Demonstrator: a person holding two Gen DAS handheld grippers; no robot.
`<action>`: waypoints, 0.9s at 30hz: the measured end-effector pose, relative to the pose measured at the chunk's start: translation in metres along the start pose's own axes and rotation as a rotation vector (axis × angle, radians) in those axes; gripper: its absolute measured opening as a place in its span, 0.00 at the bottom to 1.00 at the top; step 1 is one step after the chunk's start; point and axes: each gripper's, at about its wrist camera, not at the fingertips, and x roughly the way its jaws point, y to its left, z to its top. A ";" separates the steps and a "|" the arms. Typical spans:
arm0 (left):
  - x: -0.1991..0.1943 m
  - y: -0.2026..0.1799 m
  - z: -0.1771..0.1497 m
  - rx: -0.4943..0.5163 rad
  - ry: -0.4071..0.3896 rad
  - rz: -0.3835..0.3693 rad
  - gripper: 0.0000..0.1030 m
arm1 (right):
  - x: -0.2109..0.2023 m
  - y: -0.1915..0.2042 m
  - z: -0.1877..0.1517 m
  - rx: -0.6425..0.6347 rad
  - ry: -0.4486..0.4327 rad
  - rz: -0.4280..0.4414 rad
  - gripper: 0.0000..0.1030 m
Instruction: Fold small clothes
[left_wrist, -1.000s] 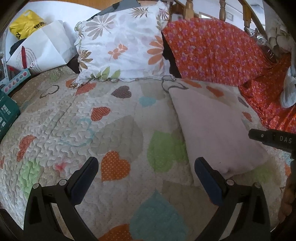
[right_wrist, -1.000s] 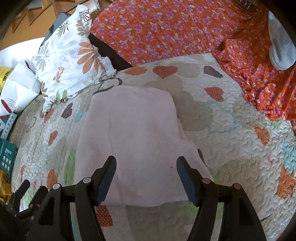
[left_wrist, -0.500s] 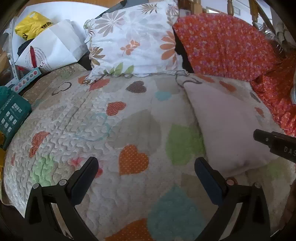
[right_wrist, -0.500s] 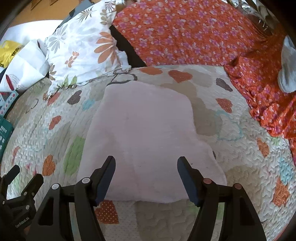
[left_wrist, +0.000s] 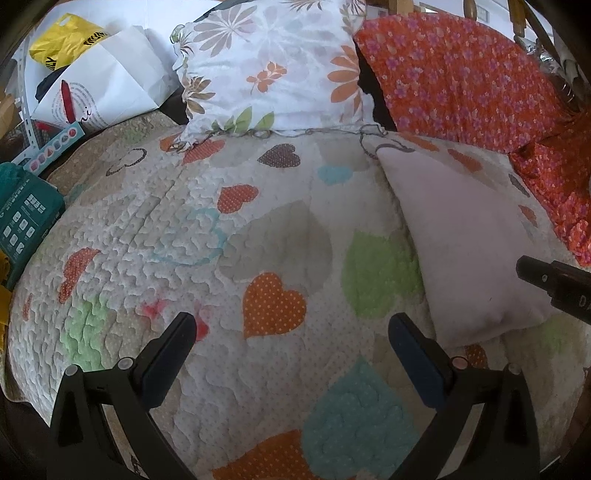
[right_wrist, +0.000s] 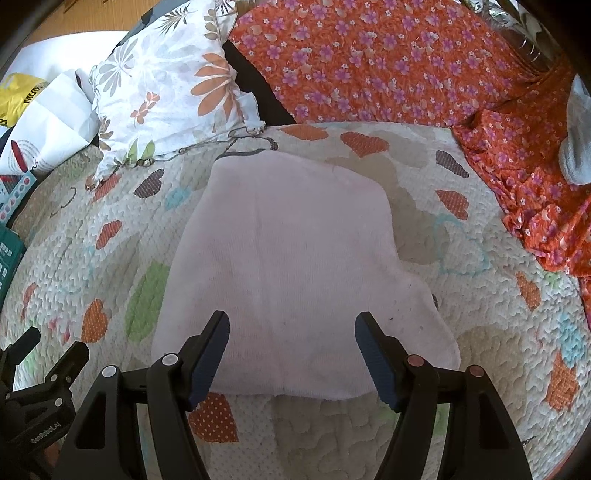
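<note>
**Right wrist view: jaws hang empty above near hem of pale garment, pick not yet made**

Right wrist view: right gripper has its jaws wide apart, nothing clamped. The pale pink knit garment lies flat on the heart-patterned quilted bedspread, straight ahead of the jaws; its near hem passes between and just under the fingertips. Looks already folded at least once, hard to confirm. For the next fold I'd lower onto the hem, pinch every layer, keep the quilt out of the bite. The flared corner beyond the right-hand jaw may drag or unfold.

Left wrist view: left gripper also open and empty, over bare quilt. Same garment sits off past its right-hand jaw, not between the jaws. The right tool's fingertip pokes in beside it. Left should shift toward the garment's near corner first, so both ends lift level.
</note>
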 end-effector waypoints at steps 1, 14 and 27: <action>0.001 0.000 0.000 0.000 0.003 -0.001 1.00 | 0.000 0.000 0.000 -0.001 0.000 0.000 0.73; 0.005 0.003 0.000 -0.017 0.032 -0.016 1.00 | 0.000 0.003 -0.001 -0.007 -0.001 0.002 0.74; 0.012 0.005 -0.004 -0.030 0.067 -0.031 1.00 | 0.002 0.005 -0.003 -0.015 0.007 0.002 0.75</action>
